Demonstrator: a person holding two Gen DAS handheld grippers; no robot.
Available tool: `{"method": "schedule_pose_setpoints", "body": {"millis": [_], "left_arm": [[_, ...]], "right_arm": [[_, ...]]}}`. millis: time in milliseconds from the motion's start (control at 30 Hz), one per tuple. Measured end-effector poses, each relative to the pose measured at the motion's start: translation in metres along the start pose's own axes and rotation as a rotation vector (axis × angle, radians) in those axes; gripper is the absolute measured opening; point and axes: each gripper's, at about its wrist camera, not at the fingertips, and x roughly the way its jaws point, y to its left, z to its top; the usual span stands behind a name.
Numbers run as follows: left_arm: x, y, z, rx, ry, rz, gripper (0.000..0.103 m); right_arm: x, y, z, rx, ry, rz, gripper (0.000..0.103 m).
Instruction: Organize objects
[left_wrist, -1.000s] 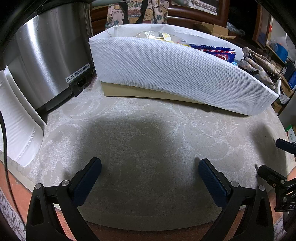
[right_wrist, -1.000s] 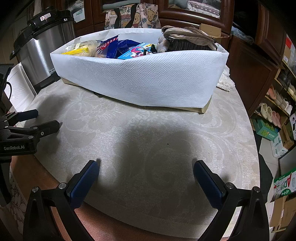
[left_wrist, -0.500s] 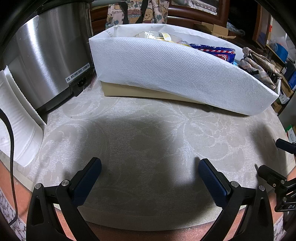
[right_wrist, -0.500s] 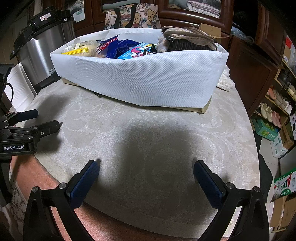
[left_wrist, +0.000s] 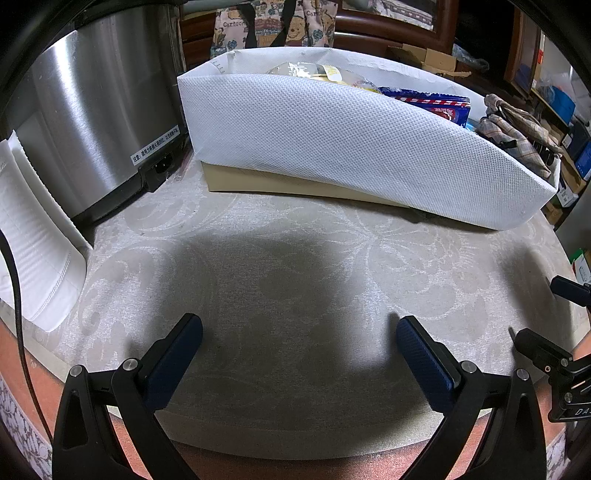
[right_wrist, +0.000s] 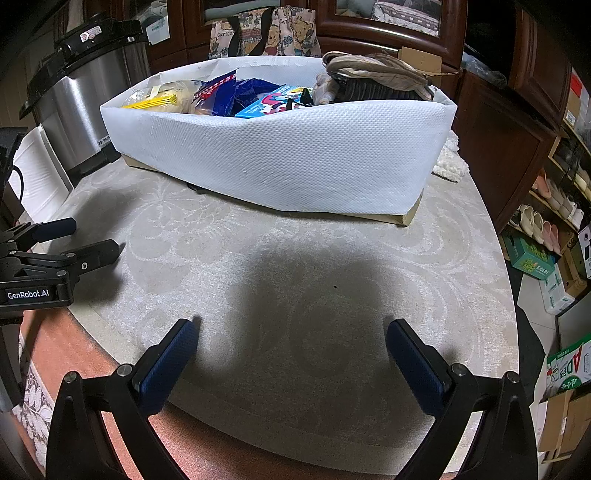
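Two hand-held grippers hover over the near edge of a round counter (right_wrist: 332, 251) covered in a pale patterned cloth. The left gripper (left_wrist: 299, 354) has its blue-padded fingers (left_wrist: 173, 362) spread wide apart with nothing between them; the right gripper (right_wrist: 291, 354) likewise holds its fingers (right_wrist: 413, 365) wide apart and empty. In the right wrist view the left gripper appears at the counter's left edge, just beside the right one.

At the far side of the counter sits a long white bin (right_wrist: 295, 155), its textured fabric wall bowed outward, resting on a tan base (left_wrist: 280, 182). Inside it, from the left end to the right, lie a yellow packet (right_wrist: 155, 99), a blue snack bag (right_wrist: 221, 94), a light-blue box (right_wrist: 269, 103) and a beige bag (right_wrist: 373, 72) heaped at the right end.

A steel cooker (left_wrist: 99, 110) with a black lid stands at the far left corner of the counter, close to the bin's left end. A white ribbed item (left_wrist: 33, 236) lies along the left edge. A cartoon-print tote (right_wrist: 266, 31) stands behind the bin.
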Motion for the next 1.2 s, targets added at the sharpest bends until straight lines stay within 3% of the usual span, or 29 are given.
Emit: {"method": "schedule_pose_setpoints", "body": {"millis": [633,1200], "left_arm": [[-0.001,0.001,-0.001,-0.001,-0.001,-0.001,0.103],[-0.01,-0.004,-0.015,0.06,0.0,-0.041,0.103]], "right_arm": [[-0.001,0.001,-0.001,0.0,0.0,-0.001,0.103],[-0.007,0.002,-0.008,0.021,0.0,-0.014,0.103]]}}
